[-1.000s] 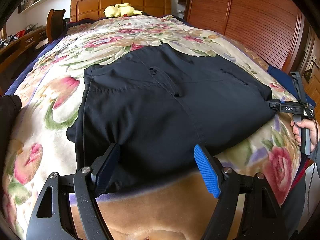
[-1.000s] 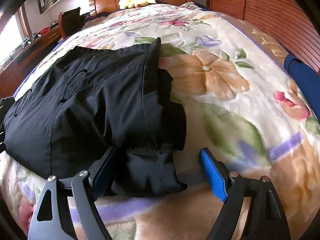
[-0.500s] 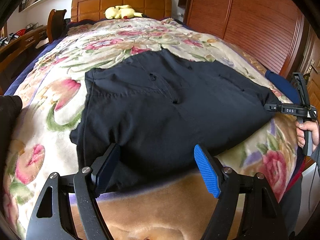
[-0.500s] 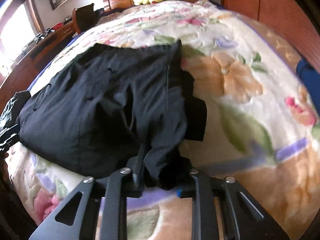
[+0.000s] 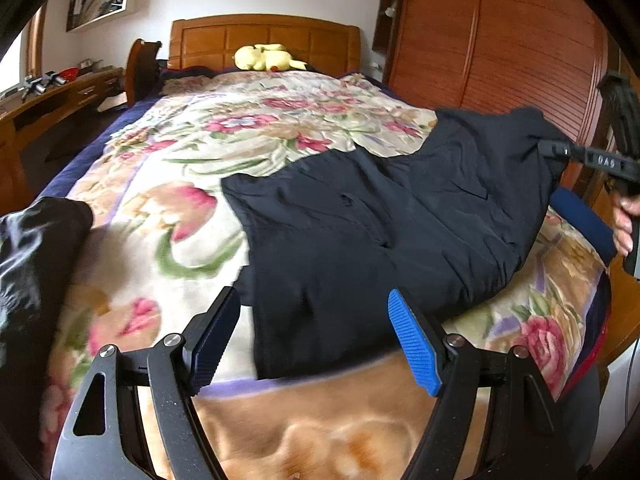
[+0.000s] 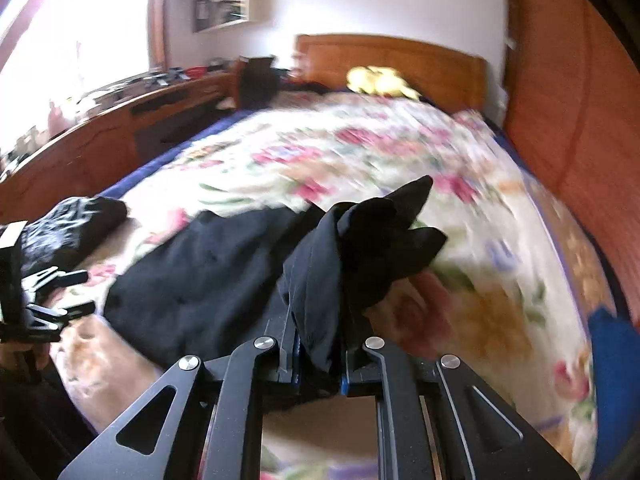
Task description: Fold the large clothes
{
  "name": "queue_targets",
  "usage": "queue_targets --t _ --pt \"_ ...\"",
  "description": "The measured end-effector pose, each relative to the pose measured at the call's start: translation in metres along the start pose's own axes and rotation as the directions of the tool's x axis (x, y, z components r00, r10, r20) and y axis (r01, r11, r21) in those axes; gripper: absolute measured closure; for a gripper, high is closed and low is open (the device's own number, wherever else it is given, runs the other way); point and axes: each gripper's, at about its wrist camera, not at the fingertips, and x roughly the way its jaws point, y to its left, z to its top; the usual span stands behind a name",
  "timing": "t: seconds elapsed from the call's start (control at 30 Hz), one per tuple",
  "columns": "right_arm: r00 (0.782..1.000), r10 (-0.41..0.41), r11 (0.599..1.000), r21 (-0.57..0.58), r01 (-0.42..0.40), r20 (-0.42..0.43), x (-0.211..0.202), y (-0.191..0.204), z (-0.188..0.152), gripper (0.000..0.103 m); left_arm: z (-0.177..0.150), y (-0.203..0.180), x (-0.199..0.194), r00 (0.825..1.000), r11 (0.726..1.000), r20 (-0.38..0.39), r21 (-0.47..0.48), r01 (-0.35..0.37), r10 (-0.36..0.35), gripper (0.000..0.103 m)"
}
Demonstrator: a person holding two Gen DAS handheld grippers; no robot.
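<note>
My right gripper point(image 6: 320, 364) has its jaws clenched on a bunched end of the dark trousers point(image 5: 380, 240), lifted off the floral bed point(image 5: 180, 184) near its right edge. My left gripper point(image 5: 316, 336) hovers with jaws released at the foot edge, the trousers' near hem lying between them, ungripped. I judge the risk is dragging: with that hem loose, pulling the raised end across could slide the whole garment and skew the fold, or the thick wad could slip free. The trousers look navy-black, thin, lightly creased, spread flat except the raised end
</note>
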Motion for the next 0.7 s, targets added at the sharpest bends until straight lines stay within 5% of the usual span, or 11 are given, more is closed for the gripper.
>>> queue_targets --t 0.2,0.4,0.57,0.7 --pt "0.993 0.108 0.986 -0.129 -0.102 0.044 0.002 0.077 0.035 0.090 -0.003 0.021 -0.010 1.000 0.999 0.020 -0.035 -0.019 0.019 0.026" --pt "0.979 0.203 0.972 -0.110 -0.206 -0.035 0.037 0.133 0.045 0.080 -0.002 0.033 -0.019 0.999 0.998 0.046 -0.066 -0.020 0.023 0.026" --pt "0.947 0.316 0.945 -0.070 -0.320 -0.063 0.062 0.133 0.053 0.072 -0.002 0.038 -0.025 0.998 0.997 0.061 -0.073 -0.014 0.019 0.026" --pt "0.957 0.287 0.951 -0.110 -0.290 -0.047 0.055 0.117 0.048 0.068 -0.001 0.037 -0.025 0.998 0.997 0.061 -0.071 -0.010 0.014 0.026"
